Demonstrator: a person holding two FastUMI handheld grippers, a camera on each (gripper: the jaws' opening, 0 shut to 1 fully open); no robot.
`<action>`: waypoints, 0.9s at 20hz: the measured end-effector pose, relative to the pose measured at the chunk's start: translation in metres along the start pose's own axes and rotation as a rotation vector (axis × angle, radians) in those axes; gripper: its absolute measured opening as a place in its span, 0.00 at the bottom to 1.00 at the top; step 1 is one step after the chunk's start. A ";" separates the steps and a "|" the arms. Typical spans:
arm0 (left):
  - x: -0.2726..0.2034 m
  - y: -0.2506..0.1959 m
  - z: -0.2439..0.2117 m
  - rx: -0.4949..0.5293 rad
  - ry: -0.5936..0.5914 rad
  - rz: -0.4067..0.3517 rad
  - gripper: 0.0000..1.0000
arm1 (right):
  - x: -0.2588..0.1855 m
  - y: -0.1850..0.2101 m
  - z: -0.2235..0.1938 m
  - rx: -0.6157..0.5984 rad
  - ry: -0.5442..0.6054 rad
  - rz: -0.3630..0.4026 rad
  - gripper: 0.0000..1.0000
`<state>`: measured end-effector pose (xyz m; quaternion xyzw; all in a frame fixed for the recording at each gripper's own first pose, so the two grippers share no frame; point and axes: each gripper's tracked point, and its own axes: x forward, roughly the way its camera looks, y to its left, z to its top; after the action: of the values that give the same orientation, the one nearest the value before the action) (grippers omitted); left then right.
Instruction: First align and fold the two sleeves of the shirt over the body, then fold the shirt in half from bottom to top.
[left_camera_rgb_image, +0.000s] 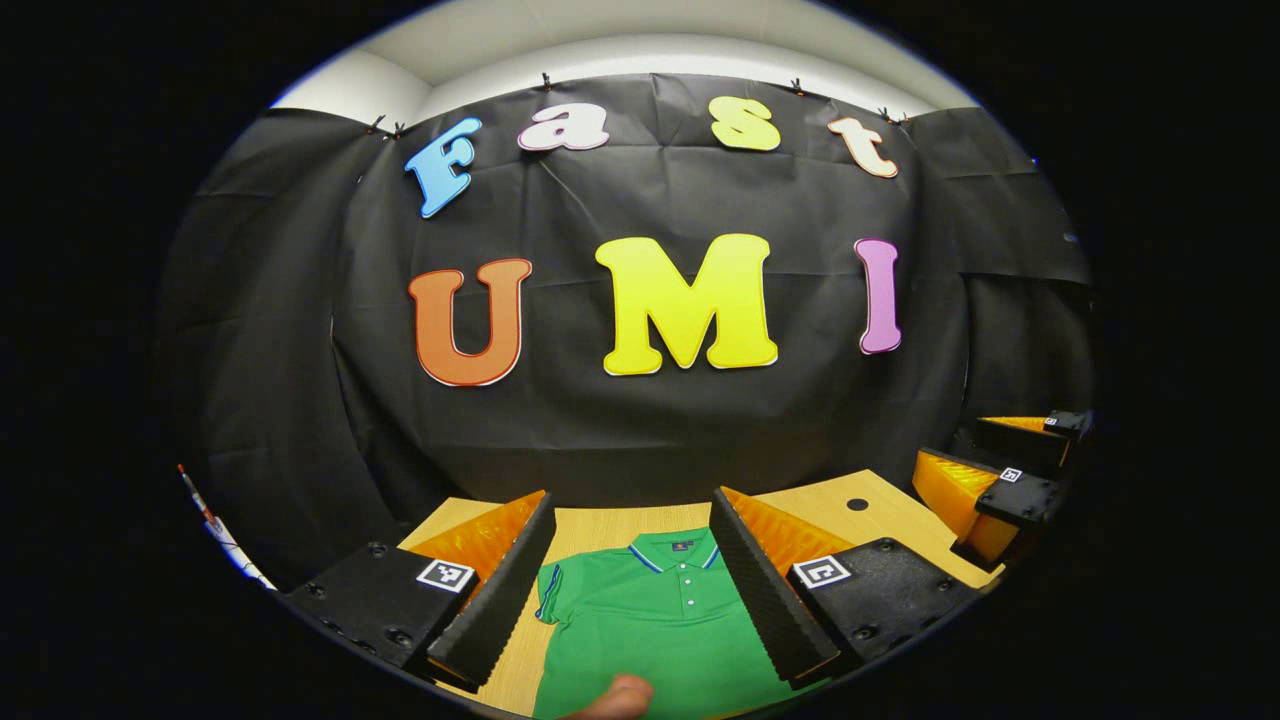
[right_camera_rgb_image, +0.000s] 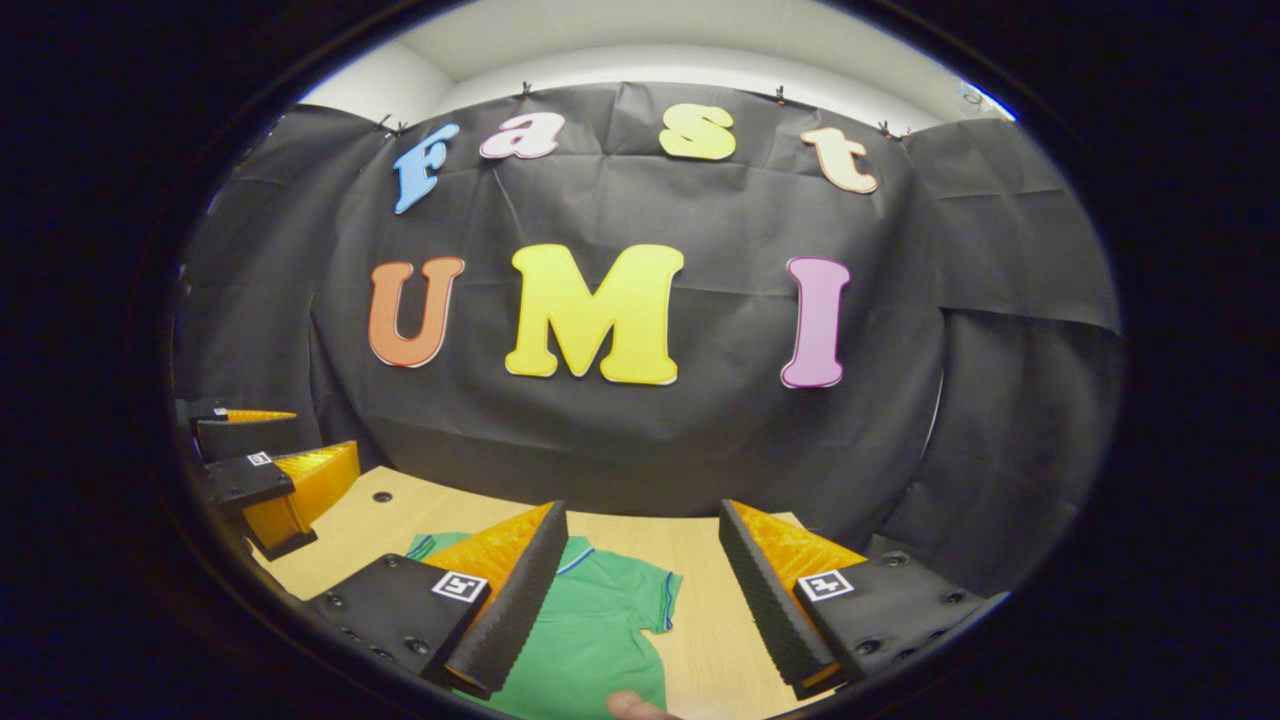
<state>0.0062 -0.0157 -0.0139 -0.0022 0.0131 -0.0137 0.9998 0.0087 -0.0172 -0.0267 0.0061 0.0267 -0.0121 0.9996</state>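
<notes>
Looks like nothing's folded yet: the green polo shirt (left_camera_rgb_image: 655, 625) lies flat on the light wood table (left_camera_rgb_image: 860, 520), collar up, both short sleeves out, so all 3 folds are left. Soft knit, striped collar trim, small buttons. Left gripper (left_camera_rgb_image: 640, 600) and right gripper (right_camera_rgb_image: 640, 605) both hover spread wide, ridged pads holding nothing.
</notes>
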 end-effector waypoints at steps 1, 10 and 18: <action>0.001 -0.001 -0.002 -0.003 0.003 -0.001 1.00 | 0.002 0.000 -0.005 -0.001 0.009 0.000 0.96; 0.009 -0.006 -0.021 0.004 0.043 0.002 1.00 | 0.033 -0.008 -0.087 0.020 0.214 -0.017 0.96; 0.016 -0.010 -0.023 0.034 0.064 0.024 1.00 | 0.097 -0.030 -0.176 0.043 0.390 -0.055 0.95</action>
<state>0.0211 -0.0257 -0.0369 0.0153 0.0447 -0.0020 0.9989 0.0954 -0.0474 -0.2075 0.0291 0.2196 -0.0385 0.9744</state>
